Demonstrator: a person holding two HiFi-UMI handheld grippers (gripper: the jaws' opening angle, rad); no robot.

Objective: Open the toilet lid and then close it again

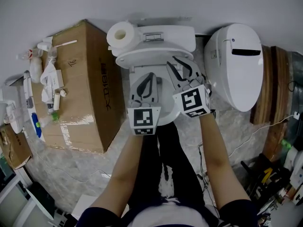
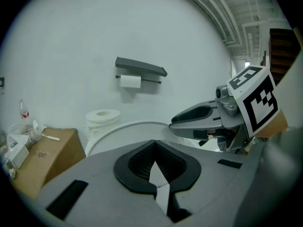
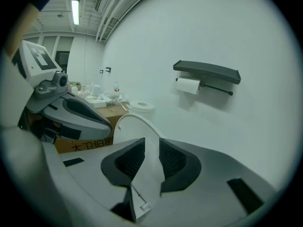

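— Two grippers are up front; which one do we count on for the lid?

— We'd say the right gripper. Its jaws stand part-way apart, and the lid's rim rises straight ahead in the gap between them. We can't tell for sure whether the pads touch it, but they look clear of it.

— And the left gripper?

— It's clenched on nothing. It sits to the left of the right one and a little further back from the lid.

— Where do we find the lid itself?

— It's raised and leaning back toward the tank, with its underside facing us. Its long axis runs up and away from us. So we judge the opening done and the closing not yet begun.

— Then what does the move turn on?

— On the rim lying ahead of and above the right jaws. We'd need to take that edge and draw it toward us and down.
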